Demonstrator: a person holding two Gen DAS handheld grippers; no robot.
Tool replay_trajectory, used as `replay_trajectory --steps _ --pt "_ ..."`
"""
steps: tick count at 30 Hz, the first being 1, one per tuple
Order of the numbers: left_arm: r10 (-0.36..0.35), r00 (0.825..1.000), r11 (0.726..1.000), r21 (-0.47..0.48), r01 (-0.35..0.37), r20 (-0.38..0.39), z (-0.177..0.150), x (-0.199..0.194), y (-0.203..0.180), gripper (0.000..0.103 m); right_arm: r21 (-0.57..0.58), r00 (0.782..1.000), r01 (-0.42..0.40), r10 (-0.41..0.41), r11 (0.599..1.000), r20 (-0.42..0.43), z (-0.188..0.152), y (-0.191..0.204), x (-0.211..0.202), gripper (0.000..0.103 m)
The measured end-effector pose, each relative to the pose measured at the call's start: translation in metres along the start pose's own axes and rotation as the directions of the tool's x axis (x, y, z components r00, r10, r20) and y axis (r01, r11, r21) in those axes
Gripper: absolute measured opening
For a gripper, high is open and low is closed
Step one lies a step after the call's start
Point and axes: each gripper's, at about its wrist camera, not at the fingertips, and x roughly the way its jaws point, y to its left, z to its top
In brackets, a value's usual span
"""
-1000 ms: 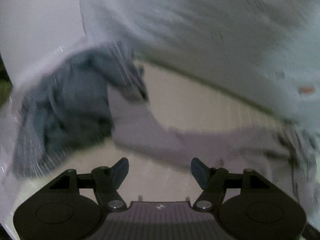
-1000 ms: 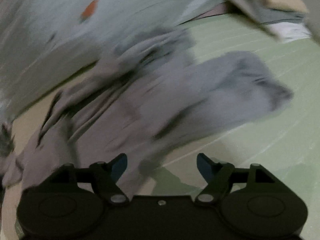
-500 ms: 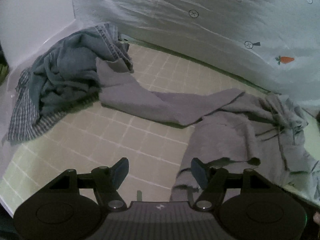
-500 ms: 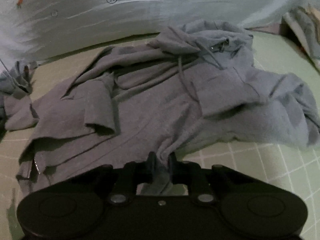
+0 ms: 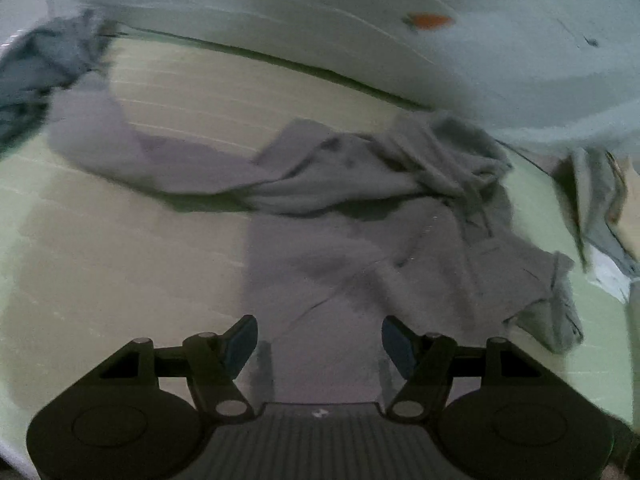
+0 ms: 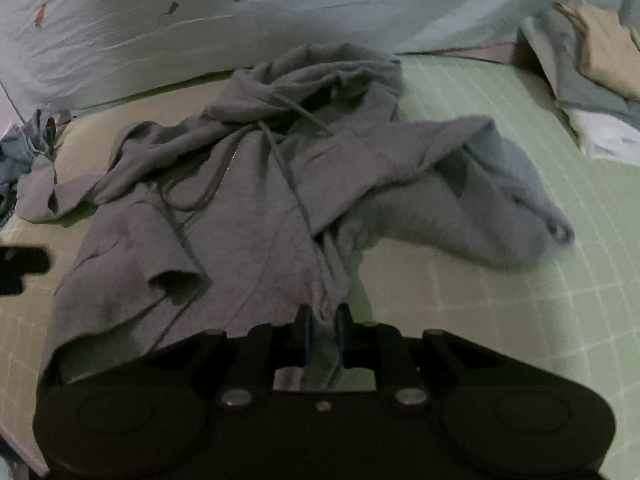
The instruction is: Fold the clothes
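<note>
A grey zip-up hoodie (image 6: 256, 208) lies crumpled on the green checked bed sheet (image 6: 500, 300), hood toward the far side, drawstrings loose, one sleeve stretched left and one bunched right. My right gripper (image 6: 321, 328) is shut on the hoodie's near hem, with cloth pinched between its pads. In the left wrist view the same hoodie (image 5: 340, 248) spreads ahead, blurred. My left gripper (image 5: 319, 342) hangs open just above its near edge, with cloth below the fingers but none pressed between them. That left gripper (image 6: 18, 270) shows as a dark shape at the right view's left edge.
A pale quilt with carrot prints (image 6: 200, 20) is heaped along the far side. A pile of bluish clothes (image 5: 36, 68) lies at the far left. Folded beige, grey and white garments (image 6: 592, 80) are stacked at the far right.
The right gripper closed on the hoodie's hem and has drawn it nearer, straightening the body. The left gripper swept right from the blue clothes pile to above the hoodie's near edge, still open.
</note>
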Motion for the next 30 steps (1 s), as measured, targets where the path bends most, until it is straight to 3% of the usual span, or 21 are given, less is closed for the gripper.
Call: replay_trajectory --steps 5,8,9,11,12,13,16,30 --pt "-0.072 0.994 0.997 0.002 0.072 -0.08 0.011 0.034 -0.029 0.07 0.028 1.0 -0.021 0.022 0.999 -0.003 -0.004 0.002 0.0 0.013" --pt "-0.039 0.992 0.999 0.02 0.042 -0.118 0.013 0.051 -0.039 0.067 0.017 1.0 -0.025 0.025 1.0 0.003 -0.004 0.009 0.001 0.014" --pt "-0.017 0.992 1.0 0.022 0.02 -0.129 0.014 0.056 -0.04 0.06 0.01 1.0 -0.024 0.024 1.0 0.002 -0.004 0.011 0.001 0.014" --pt "0.02 0.99 0.999 0.033 -0.016 -0.137 0.013 0.061 -0.038 0.034 -0.004 1.0 -0.022 0.022 1.0 0.002 -0.005 0.013 0.0 0.014" --pt "0.021 0.99 0.999 0.034 -0.016 -0.14 0.012 0.062 -0.035 0.011 -0.007 1.0 -0.022 0.022 1.0 0.002 -0.005 0.013 0.0 0.014" --pt "0.016 0.99 0.999 0.033 -0.011 -0.142 0.012 0.062 -0.031 0.008 -0.006 1.0 -0.023 0.023 1.0 0.002 -0.004 0.01 0.0 0.014" --pt "-0.024 0.989 0.999 -0.025 0.02 -0.143 0.014 0.059 -0.012 0.005 -0.002 1.0 -0.026 0.026 1.0 0.003 -0.001 0.003 0.001 0.014" --pt "0.05 0.992 0.999 0.025 -0.047 -0.117 0.012 0.036 0.02 0.004 0.074 1.0 0.016 -0.016 0.997 -0.014 0.002 0.008 0.013 0.014"
